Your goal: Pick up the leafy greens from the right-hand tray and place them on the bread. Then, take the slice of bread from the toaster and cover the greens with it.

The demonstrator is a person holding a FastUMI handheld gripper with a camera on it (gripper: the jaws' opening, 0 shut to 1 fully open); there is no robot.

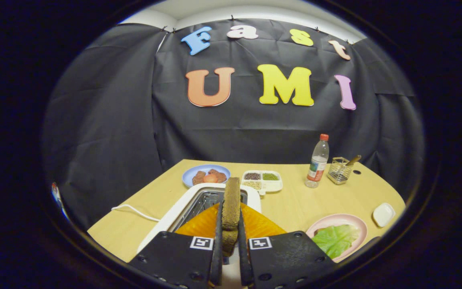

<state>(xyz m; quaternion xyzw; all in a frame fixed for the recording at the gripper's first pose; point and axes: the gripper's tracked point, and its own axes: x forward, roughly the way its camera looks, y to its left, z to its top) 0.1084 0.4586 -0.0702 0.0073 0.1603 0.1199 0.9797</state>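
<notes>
Clearly, in the gripper view, the claw is closed on the slice of bread, both fingers pressing its flat faces. The slice stands on edge, its long axis running up and away between the fingers, just above the slot of the white toaster on the desk. Judged as light, dry and crumbly, it is best held by the faces near one edge, with mild pressure. The leafy greens, soft and limp, lie on the pink plate to the right of the fingers; bread beneath them cannot be made out.
</notes>
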